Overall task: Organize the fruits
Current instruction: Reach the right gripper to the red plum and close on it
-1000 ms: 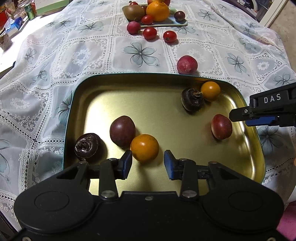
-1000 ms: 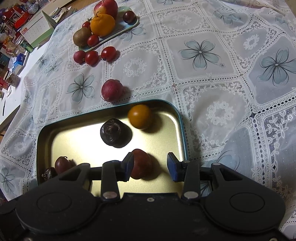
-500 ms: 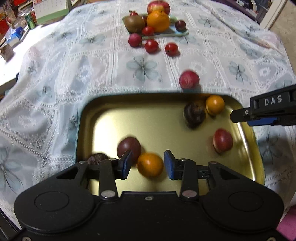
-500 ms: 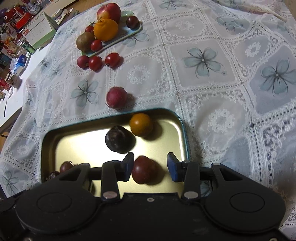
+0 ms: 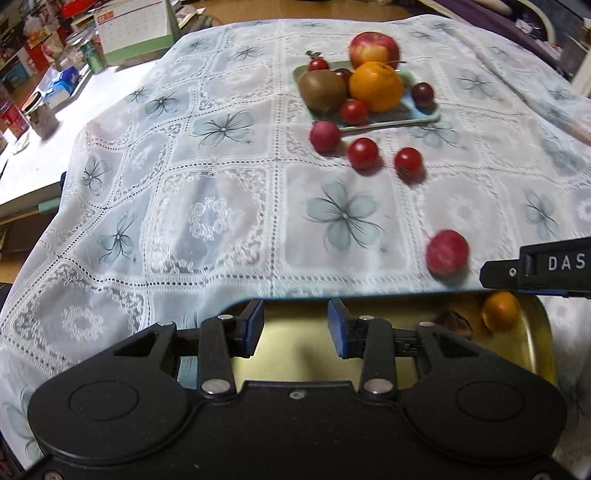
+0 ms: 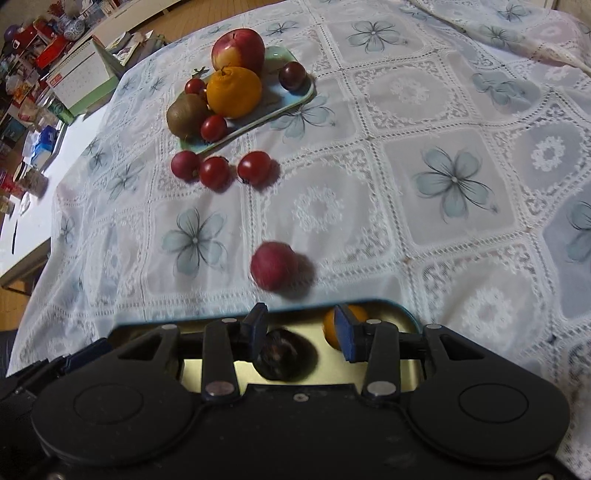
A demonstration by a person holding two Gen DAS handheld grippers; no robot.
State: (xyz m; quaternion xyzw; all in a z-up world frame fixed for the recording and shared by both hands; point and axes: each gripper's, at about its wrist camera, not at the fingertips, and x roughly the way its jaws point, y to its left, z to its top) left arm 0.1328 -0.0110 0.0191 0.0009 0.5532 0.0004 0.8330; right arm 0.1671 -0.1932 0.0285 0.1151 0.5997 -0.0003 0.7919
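My left tongs (image 5: 295,326) and right tongs (image 6: 301,334) are both apart, holding nothing, over the gold tray (image 5: 537,343). A red fruit (image 6: 273,269) sits on the desk just past it.

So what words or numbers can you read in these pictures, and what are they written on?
"DAS": white letters on the right hand-held gripper, seen from the left camera.
"02": seemingly, on the red top strip of the desk calendar; its date grid is too small to read.
Boxes and cans beside the table: labels too blurred to read.
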